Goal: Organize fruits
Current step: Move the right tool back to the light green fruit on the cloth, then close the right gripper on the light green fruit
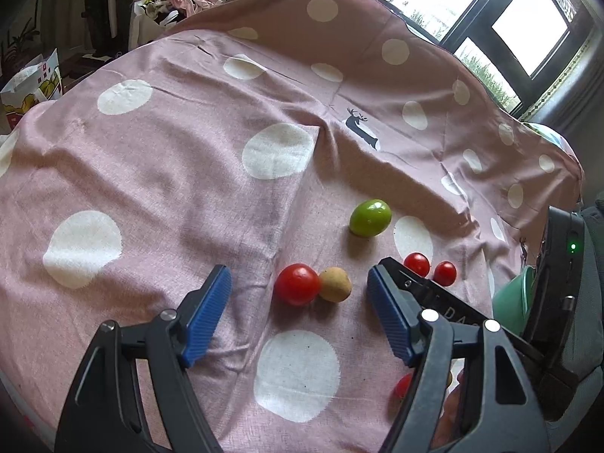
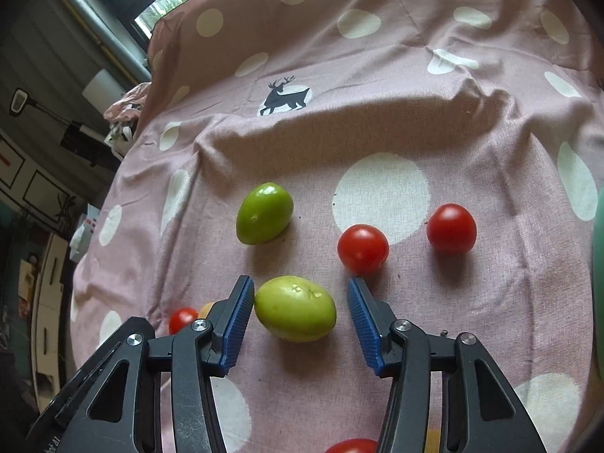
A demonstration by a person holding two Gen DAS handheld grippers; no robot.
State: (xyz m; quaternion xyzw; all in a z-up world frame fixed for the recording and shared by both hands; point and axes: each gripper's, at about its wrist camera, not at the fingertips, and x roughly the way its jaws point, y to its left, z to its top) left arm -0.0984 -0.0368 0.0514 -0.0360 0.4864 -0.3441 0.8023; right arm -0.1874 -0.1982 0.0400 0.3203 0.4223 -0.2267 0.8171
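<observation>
we see fruit scattered on the pink spotted cloth (image 2: 472, 143). our right gripper (image 2: 298, 311) stands open around a green fruit (image 2: 295, 307), left pad just touching it, right pad clear. our left gripper (image 1: 298, 294) hangs open over a red tomato (image 1: 297, 284) touching a small tan fruit (image 1: 335, 284).

Fruits all loose on my spotty pink cloth: two green ones (image 2: 264, 213) (image 2: 295, 308), two red tomatoes (image 2: 362, 248) (image 2: 451, 228), plus another tomato (image 1: 297, 284) touching a tan fruit (image 1: 335, 284).
</observation>
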